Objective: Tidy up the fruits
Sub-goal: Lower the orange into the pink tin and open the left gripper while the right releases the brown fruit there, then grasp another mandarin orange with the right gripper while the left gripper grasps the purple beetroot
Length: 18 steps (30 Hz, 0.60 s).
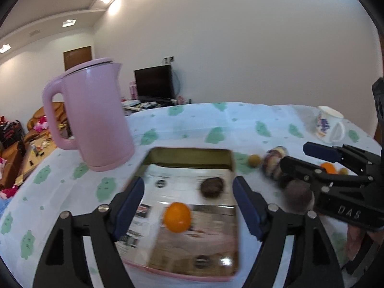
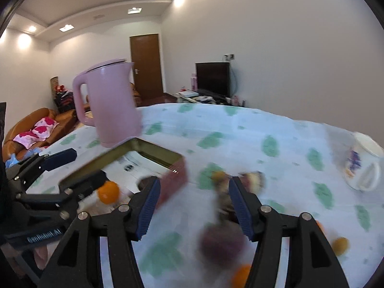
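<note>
Orange fruit (image 1: 177, 217) sat in the metal tin (image 1: 230, 158), between the spread fingers of the left gripper (image 1: 188, 212), w/ jaws wide and nothing held. Beside it in the tin lay a dark brown fruit (image 1: 212, 186). Right gripper (image 2: 193, 206) was also wide open, empty, over a blurred purple fruit (image 2: 222, 242) on the tablecloth (image 2: 240, 129), w/ small orange ones (image 2: 340, 245) near. Pink kettle (image 1: 96, 117) stood just beyond the tin's far left corner; white mug (image 1: 329, 124) near the table's far right edge.
</note>
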Tool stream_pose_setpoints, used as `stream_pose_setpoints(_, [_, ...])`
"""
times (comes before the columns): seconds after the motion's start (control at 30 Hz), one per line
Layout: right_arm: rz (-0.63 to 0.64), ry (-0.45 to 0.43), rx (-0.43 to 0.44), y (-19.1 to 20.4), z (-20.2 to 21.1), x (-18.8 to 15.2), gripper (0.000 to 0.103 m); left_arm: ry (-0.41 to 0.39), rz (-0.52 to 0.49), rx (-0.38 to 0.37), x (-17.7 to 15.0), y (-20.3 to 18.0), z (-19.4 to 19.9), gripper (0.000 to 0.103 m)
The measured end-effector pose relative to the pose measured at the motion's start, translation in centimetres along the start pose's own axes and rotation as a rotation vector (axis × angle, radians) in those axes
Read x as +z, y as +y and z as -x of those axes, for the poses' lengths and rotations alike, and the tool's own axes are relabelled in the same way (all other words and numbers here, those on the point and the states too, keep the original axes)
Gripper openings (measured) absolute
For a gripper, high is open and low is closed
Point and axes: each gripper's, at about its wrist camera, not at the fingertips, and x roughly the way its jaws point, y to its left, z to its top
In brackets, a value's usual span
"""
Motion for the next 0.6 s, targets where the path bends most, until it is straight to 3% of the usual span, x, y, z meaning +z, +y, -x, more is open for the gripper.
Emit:
stream_pose_setpoints(0.23, [-0.006, 0.029, -0.075, -4.4, 2.9, -2.1, 0.061, 0.023, -0.050, -0.077, -0.5, -4.8, -0.5, 0.079])
stream_pose_setpoints(0.53, [0.046, 0.188, -0.006, -5.4, 2.5, -4.3, 0.061, 0.072, -0.077, -0.091, -1.0, -6.9, -1.8, 0.079])
stream_pose_setpoints(0.57, [0.056, 0.202, -0.001, -5.2, 2.2, -4.6, 0.058, 0.077, -0.085, -0.091, -1.0, -7.1, -1.8, 0.079])
stream_pose_setpoints(0.6, [0.068, 0.220, -0.002, -5.0, 1.8, -4.8, 0.049, 0.084, -0.093, -0.089, -1.0, -7.3, -2.0, 0.079])
